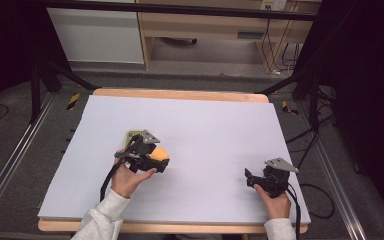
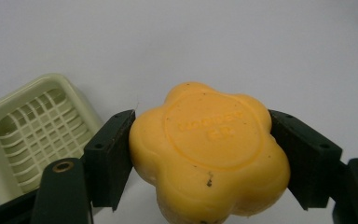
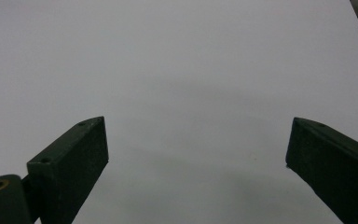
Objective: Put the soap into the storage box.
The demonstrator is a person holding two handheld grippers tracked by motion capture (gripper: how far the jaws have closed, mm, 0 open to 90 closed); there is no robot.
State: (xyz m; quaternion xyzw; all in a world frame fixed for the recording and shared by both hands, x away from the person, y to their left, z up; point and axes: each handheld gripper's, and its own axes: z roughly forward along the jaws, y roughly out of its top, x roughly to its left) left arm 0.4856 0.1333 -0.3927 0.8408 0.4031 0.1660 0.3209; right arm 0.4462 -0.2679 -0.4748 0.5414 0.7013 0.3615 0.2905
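In the lower right of the high view, the right gripper (image 1: 250, 178) rests with jaws wide and nothing between them. Left of centre, the left gripper (image 2: 200, 149) clamps an orange flower-shaped soap (image 2: 207, 151). Beyond it, upper left, sits a pale green soap dish (image 2: 32, 128).

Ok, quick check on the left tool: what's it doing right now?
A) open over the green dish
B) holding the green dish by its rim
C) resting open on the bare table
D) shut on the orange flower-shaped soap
D: in the left gripper view both jaws of the left tool press the sides of the orange flower-shaped soap, while the green dish sits empty beside it on the table.
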